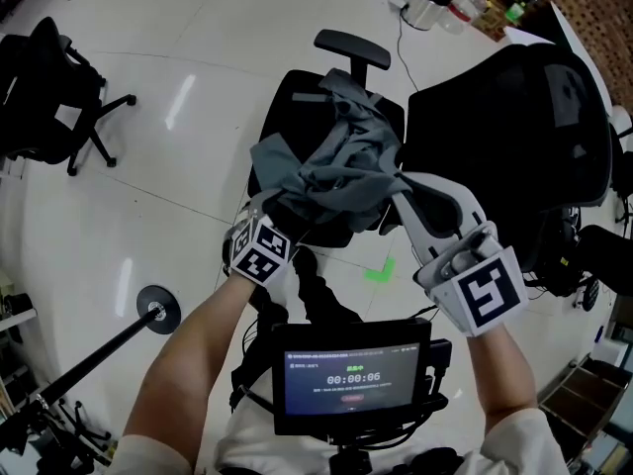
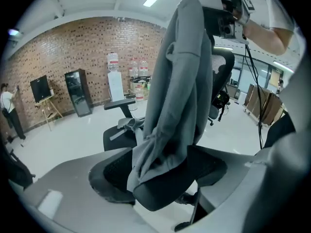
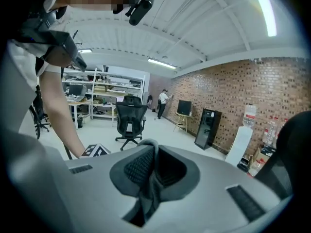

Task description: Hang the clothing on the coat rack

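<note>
- A black office chair (image 1: 292, 107) stood on the white floor (image 1: 178, 186), directly below the two grippers.
- The grey garment (image 1: 336, 171) hung bunched above the chair's seat, lifted between both grippers and clear of the floor.
- The left gripper (image 2: 163, 178) had its jaws clamped on a thick bunch of the garment, which rose from there toward the other gripper.
- The right gripper (image 3: 151, 174) had its jaws pressed together on a thin fold of the same cloth.
</note>
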{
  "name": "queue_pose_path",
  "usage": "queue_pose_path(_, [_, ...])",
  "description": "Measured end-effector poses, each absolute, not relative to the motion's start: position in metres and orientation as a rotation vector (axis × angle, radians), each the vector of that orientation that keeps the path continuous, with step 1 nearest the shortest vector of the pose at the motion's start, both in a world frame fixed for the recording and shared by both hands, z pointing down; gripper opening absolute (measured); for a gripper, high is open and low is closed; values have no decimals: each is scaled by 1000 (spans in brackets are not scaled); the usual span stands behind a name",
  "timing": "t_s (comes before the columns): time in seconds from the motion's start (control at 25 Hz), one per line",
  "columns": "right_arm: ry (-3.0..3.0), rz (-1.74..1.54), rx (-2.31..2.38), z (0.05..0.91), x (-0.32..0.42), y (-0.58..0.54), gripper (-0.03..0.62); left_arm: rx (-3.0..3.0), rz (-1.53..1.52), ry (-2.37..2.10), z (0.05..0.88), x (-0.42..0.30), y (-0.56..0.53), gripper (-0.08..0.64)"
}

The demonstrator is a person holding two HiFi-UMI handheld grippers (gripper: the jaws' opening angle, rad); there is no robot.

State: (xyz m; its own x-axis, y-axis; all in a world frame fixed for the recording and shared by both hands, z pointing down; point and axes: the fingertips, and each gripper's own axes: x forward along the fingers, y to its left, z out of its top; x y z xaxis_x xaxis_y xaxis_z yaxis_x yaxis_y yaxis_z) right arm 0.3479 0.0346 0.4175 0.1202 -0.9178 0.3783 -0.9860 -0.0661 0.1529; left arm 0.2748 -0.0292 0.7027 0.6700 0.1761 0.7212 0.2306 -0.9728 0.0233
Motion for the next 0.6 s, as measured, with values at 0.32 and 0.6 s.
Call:
queue_pose_path(0.32, [-1879, 118, 2049, 370, 348, 26, 32, -2766, -1164, -526, 697, 312, -9, 328])
queue_pose_path(0.6, [-1872, 0, 2064, 329, 352, 36, 32, -2709, -1111, -609, 686, 339, -7, 296])
